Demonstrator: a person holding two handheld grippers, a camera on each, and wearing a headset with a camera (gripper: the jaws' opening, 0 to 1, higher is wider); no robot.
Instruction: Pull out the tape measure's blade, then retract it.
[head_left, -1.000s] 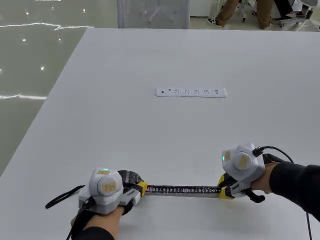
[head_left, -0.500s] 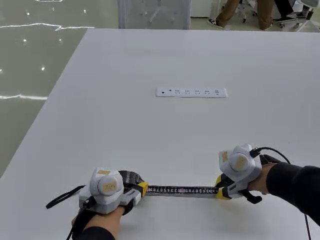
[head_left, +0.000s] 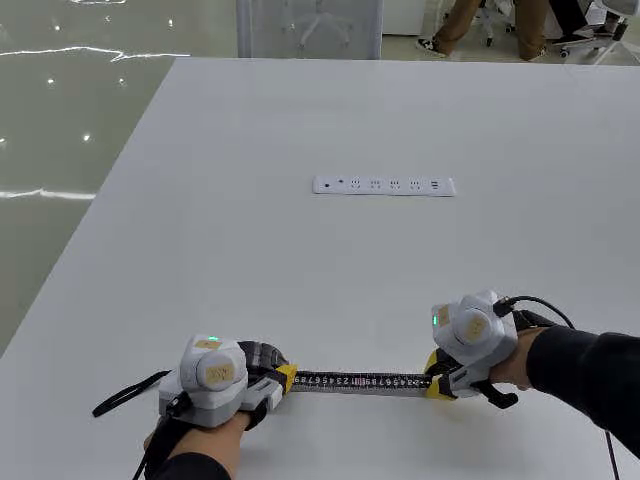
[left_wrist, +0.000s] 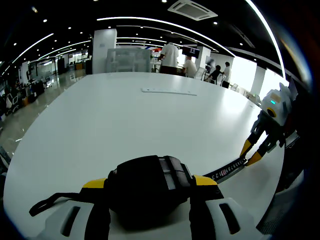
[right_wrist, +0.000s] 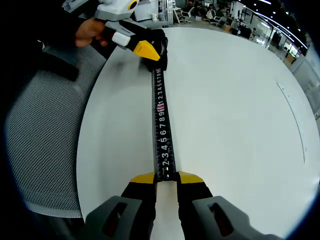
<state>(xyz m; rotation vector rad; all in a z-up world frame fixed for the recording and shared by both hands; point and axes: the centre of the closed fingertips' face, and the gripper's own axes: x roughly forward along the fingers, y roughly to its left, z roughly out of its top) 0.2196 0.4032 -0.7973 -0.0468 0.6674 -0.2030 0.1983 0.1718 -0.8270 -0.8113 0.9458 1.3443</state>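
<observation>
We've got a black tape measure case (left_wrist: 145, 192), its black blade (right_wrist: 161, 120) printed with white numerals and one red mark. The left gripper (left_wrist: 150, 182) and right gripper (right_wrist: 166, 177) are pale grey with yellow jaw tips, on a plain white table (head_left: 300, 260).

Head view: tape measure case (head_left: 262, 354) mostly hidden under the left hand-held gripper (head_left: 272, 384). The blade (head_left: 360, 381) tip, at the end far from the case, is buried betw. the right hand-held gripper's (head_left: 437, 386) closed jaws, and the digits are too small to read. Beyond the case, power strip (head_left: 384, 185) sockets are too small to tell apart, and people (head_left: 460, 18) past the worktop's (head_left: 300, 250) far edge are cut off at the top, legs only.
</observation>
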